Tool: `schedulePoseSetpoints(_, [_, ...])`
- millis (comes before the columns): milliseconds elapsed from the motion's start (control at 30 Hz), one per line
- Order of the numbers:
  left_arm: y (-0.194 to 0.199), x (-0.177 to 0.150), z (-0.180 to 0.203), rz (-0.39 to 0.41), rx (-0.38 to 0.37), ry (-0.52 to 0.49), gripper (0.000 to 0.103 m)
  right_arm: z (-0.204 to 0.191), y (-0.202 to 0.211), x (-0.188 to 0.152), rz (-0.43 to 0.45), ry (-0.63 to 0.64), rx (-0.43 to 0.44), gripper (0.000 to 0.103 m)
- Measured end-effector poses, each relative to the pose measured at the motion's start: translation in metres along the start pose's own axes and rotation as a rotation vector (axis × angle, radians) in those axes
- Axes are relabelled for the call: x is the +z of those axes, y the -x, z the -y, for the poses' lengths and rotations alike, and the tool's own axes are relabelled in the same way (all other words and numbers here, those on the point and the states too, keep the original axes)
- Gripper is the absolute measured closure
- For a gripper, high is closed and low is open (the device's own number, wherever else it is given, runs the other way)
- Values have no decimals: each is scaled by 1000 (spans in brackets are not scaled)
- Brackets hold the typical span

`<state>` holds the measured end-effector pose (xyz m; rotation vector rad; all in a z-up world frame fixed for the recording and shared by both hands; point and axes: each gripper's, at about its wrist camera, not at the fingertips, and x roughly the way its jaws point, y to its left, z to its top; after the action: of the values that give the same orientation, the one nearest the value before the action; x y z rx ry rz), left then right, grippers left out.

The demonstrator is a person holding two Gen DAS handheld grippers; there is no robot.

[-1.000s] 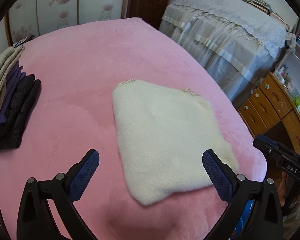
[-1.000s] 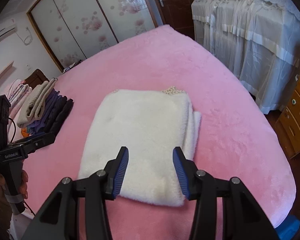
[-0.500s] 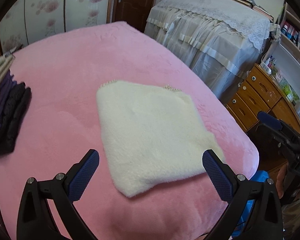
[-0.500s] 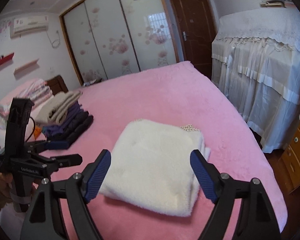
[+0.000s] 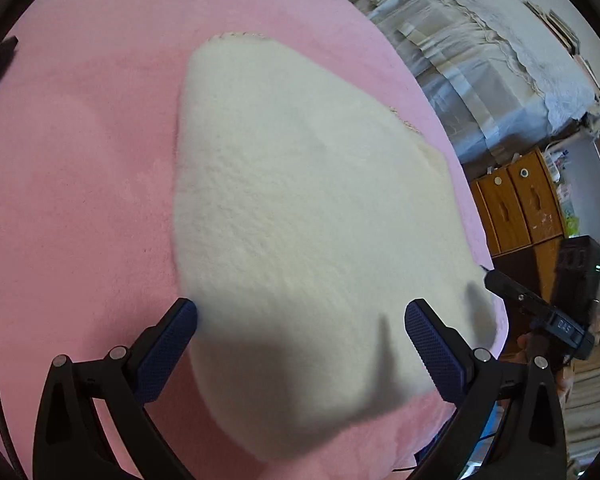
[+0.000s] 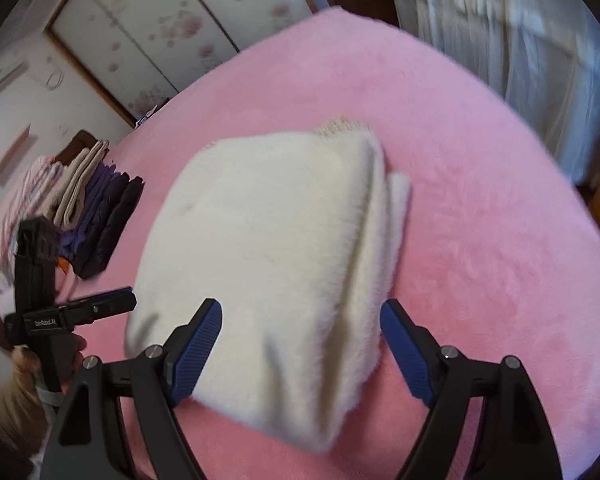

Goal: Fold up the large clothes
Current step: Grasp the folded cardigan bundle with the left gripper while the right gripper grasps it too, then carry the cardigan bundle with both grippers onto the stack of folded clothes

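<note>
One folded cream garment (image 6: 276, 264), one pink bed (image 6: 480, 240), one clothes stack (image 6: 96, 212) at nine o'clock, two tongs.

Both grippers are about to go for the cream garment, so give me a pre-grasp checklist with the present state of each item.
1. Left gripper jaws wide: ok.
2. Right gripper jaws wide, having just been opening, nothing pinched: ok.
3. Cream garment lies folded flat on the pink bed cover: ok.
4. Near edge of the garment sits between each gripper's fingers: ok.
5. Pads touching the fabric: cannot tell.
6. Stack of folded clothes lies apart from the garment: ok.
</note>
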<state>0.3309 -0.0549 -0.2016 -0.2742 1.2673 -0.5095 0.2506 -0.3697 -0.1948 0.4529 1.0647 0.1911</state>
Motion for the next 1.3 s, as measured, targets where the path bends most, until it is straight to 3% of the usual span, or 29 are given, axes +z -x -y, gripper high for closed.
schedulePoseSetpoints(167, [-22, 18, -19, -21, -33, 11, 0, 32, -37, 16, -69, -96, 86, 21])
schedulePoseSetpoints(400, [-53, 31, -39, -106, -151, 55, 0, 48, -73, 24, -129, -145, 208, 18])
schedulePoseSetpoints(733, [-88, 37, -48, -196, -281, 89, 0, 43, -101, 41, -207, -102, 305, 17])
schedulePoseSetpoints(833, [-91, 37, -43, -188, -272, 91, 0, 38, -104, 42, -196, -84, 298, 19])
schedulePoseSetpoints(900, [-88, 35, -38, -162, -234, 65, 2, 32, -101, 41, -179, -68, 299, 27])
schedulePoseSetpoints(967, [-83, 35, -24, -114, -178, 23, 10, 26, -91, 39, -146, -48, 304, 51])
schedulePoseSetpoints(1033, [-71, 30, -12, -77, -136, -15, 19, 19, -76, 37, -112, -22, 295, 61])
schedulePoseSetpoints(1100, [-57, 23, -3, -51, -110, -30, 27, 7, -62, 33, -79, -12, 278, 62])
schedulePoseSetpoints(1300, [3, -15, 12, -33, -89, -8, 28, -42, -15, 2, -42, 17, 234, 64])
